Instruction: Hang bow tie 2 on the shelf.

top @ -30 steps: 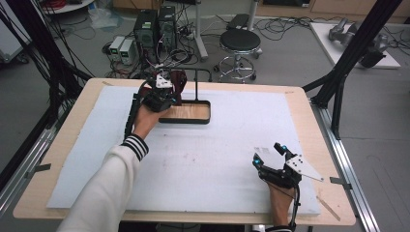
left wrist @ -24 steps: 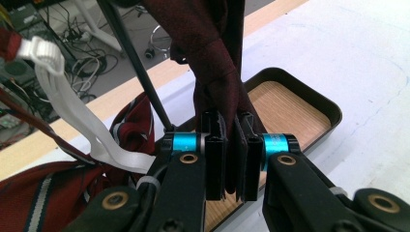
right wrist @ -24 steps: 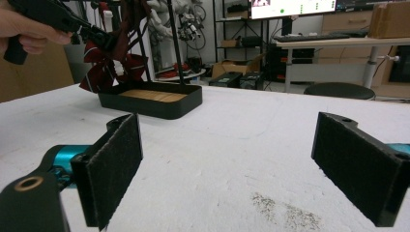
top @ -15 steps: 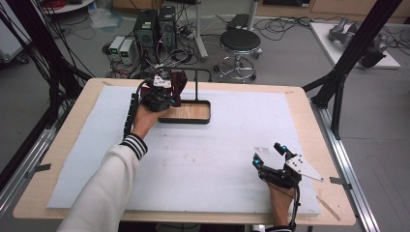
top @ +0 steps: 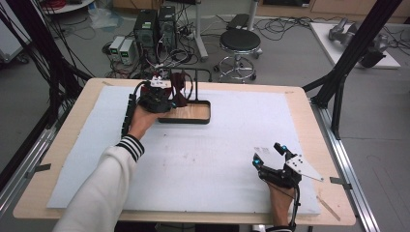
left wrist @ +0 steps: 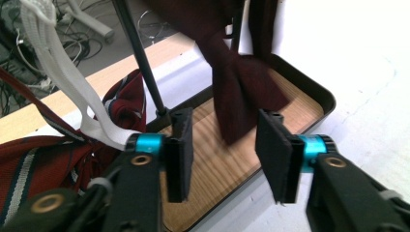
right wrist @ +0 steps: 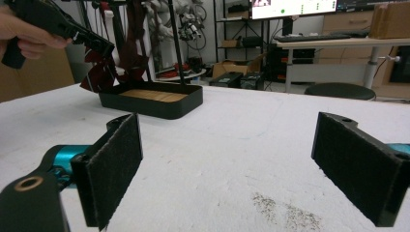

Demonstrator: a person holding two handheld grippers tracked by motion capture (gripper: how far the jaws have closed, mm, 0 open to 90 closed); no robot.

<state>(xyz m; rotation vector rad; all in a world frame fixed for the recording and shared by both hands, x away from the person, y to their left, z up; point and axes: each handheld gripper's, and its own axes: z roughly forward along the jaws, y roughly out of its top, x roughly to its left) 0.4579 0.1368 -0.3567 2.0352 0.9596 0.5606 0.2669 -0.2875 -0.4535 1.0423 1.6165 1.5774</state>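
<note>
Left gripper view: the left gripper [left wrist: 222, 145] is held over the wooden-floored black tray [left wrist: 309, 99], fingers released around a hanging dark red necktie [left wrist: 241, 92]. The right gripper [top: 270, 155], fingers spread and empty, is rested on the desk [top: 217, 159] well apart from the tray.

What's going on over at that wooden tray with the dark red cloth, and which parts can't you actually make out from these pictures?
- High view: the left gripper covers the hanging dark red tie, so contact is unclear.
- Left gripper view: the tie is blurred, its top cut off by the frame.
- Right gripper view: the black-rimmed wooden tray is distant; its contents are hidden.
</note>
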